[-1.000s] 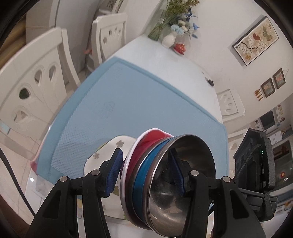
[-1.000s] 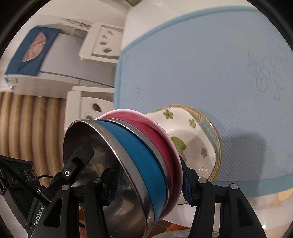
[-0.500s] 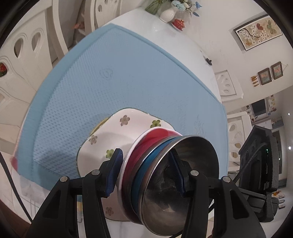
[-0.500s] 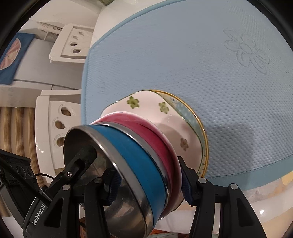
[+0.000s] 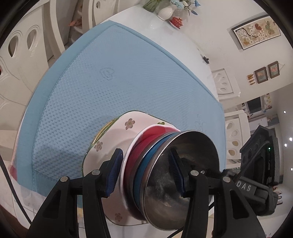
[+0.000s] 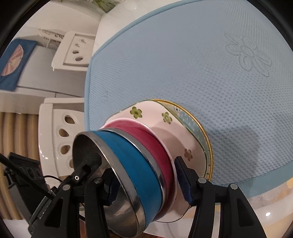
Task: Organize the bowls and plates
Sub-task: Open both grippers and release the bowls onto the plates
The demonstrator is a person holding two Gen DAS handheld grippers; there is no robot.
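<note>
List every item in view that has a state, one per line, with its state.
Blue bowl: nested in the red bowl, gripped at both sides.
Red bowl: under the blue bowl, over the flowered plate.
Flowered plate: on a gold-rimmed plate.
Gold-rimmed plate: flat on the blue mat.
Left gripper: shut on the bowl stack.
Right gripper: shut on the bowl stack.

The mat (image 5: 102, 87) lies on the table (image 5: 164, 38), and everything is placed from it. On its near edge sits the plate (image 6: 199, 131), a bowl (image 5: 113, 139) in it, two nested bowls (image 6: 139, 164) on top. Vase (image 5: 165, 11) beyond the mat's far corner, chairs (image 5: 22, 47) off its left side.
</note>
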